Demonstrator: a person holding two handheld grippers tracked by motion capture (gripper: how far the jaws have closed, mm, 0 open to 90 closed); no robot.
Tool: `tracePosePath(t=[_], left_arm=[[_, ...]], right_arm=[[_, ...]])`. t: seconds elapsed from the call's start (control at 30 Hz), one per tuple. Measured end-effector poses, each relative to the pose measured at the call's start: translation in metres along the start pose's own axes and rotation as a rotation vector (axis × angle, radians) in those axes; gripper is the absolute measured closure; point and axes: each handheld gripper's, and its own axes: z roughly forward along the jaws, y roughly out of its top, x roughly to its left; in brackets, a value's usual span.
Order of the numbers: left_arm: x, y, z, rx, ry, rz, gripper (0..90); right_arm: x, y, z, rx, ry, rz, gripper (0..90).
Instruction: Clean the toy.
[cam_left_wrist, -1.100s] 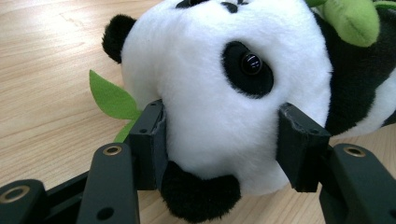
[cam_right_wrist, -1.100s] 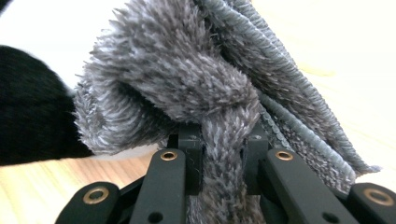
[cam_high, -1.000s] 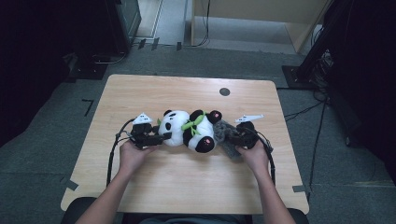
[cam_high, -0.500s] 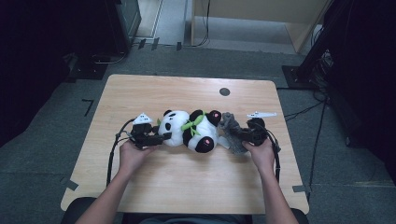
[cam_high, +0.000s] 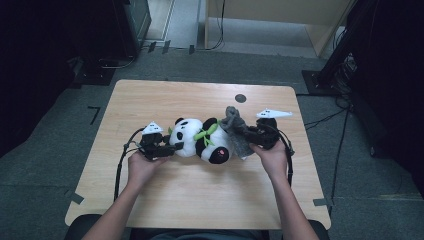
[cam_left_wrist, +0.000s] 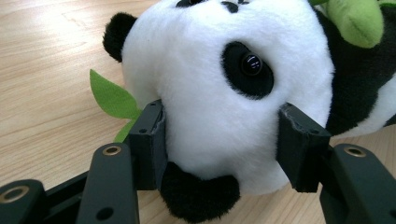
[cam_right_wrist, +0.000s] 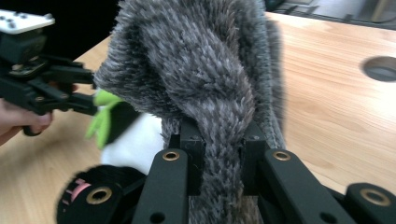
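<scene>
Centrally, panda (cam_high: 200, 141) mid-table (cam_high: 150, 100), left claw (cam_high: 167, 148) gripping, wide margins around.

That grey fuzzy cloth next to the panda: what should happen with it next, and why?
Probably keep drawing the grey fuzzy cloth up and away from the panda. The right gripper is clamped on a fold of it, part still drapes against the toy, and the left gripper pins the panda's head.
</scene>
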Motion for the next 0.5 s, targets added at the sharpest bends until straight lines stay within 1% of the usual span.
tracePosePath(t=[0.07,0.1,0.13,0.2,0.23,0.27,0.33,0.37,0.4,0.5], left_arm=[[-0.001,-0.001,0.0,-0.003,0.002,0.002,42.0],[-0.001,-0.001,0.0,-0.003,0.002,0.002,42.0],[-0.001,-0.001,0.0,-0.005,0.003,0.001,42.0],[-0.001,-0.001,0.0,-0.007,0.006,-0.001,42.0],[-0.001,-0.001,0.0,-0.007,0.006,-0.001,42.0],[-0.001,-0.001,0.0,-0.008,0.007,-0.001,42.0],[-0.002,-0.002,0.0,-0.009,0.01,-0.001,42.0],[-0.002,-0.002,0.0,-0.009,0.012,0.0,42.0],[-0.002,-0.002,0.0,-0.008,0.013,0.001,42.0],[-0.003,-0.002,0.0,-0.006,0.013,0.004,42.1]], right_arm=[[0.011,0.004,0.01,0.019,0.025,-0.032,78.5],[0.011,0.004,0.01,0.019,0.025,-0.032,78.5],[0.018,0.005,0.016,0.03,0.039,-0.05,78.4],[0.024,0.007,0.023,0.038,0.052,-0.069,78.5],[0.024,0.007,0.023,0.038,0.052,-0.069,78.5],[0.027,0.007,0.026,0.044,0.057,-0.079,78.5],[0.033,0.007,0.035,0.063,0.069,-0.1,78.4],[0.033,0.007,0.035,0.063,0.069,-0.1,78.4],[0.036,0.005,0.04,0.084,0.066,-0.115,78.4],[0.036,0.002,0.046,0.098,0.062,-0.125,78.3]])
